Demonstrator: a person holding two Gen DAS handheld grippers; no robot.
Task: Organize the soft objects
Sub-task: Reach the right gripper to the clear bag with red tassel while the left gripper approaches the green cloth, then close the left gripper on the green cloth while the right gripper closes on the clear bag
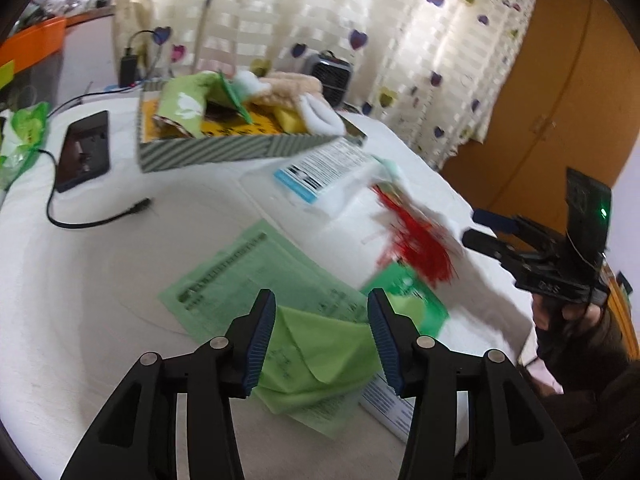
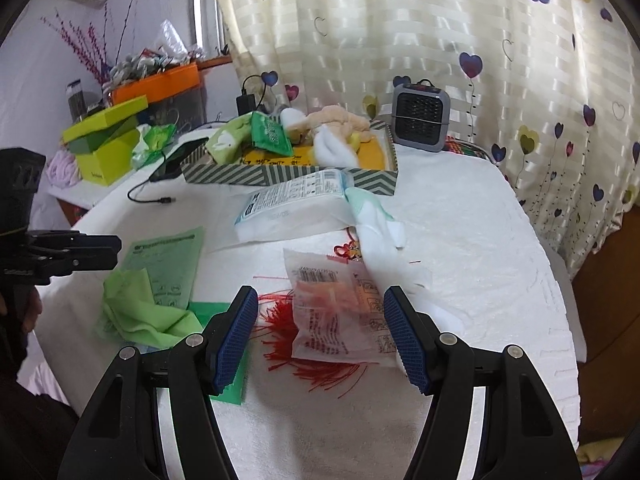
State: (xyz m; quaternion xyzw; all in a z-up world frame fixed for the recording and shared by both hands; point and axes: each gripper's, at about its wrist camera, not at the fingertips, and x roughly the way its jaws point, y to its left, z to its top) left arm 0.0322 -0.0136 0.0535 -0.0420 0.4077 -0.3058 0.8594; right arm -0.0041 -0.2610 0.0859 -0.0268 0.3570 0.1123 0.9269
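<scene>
My left gripper (image 1: pixel 322 336) is open just above a crumpled green cloth (image 1: pixel 320 354), which lies on a green paper sheet (image 1: pixel 256 276); the cloth also shows in the right wrist view (image 2: pixel 140 316). My right gripper (image 2: pixel 320 332) is open over a clear plastic packet (image 2: pixel 340 312) that lies on a red tassel (image 2: pixel 316 356). A striped box (image 2: pixel 288 172) at the back holds a beige plush (image 2: pixel 332 120), a white sock and green soft items. A white wipes pack (image 2: pixel 288 208) and a white-green sock (image 2: pixel 376 224) lie in front of the box.
A phone (image 1: pixel 84 150) with a black cable (image 1: pixel 76 220) lies left of the box. A small grey heater (image 2: pixel 420 118) stands behind the box. Green and orange boxes (image 2: pixel 108 140) sit on a shelf at the left. A heart-print curtain (image 2: pixel 440 40) hangs behind. The table edge (image 2: pixel 560 320) falls off at right.
</scene>
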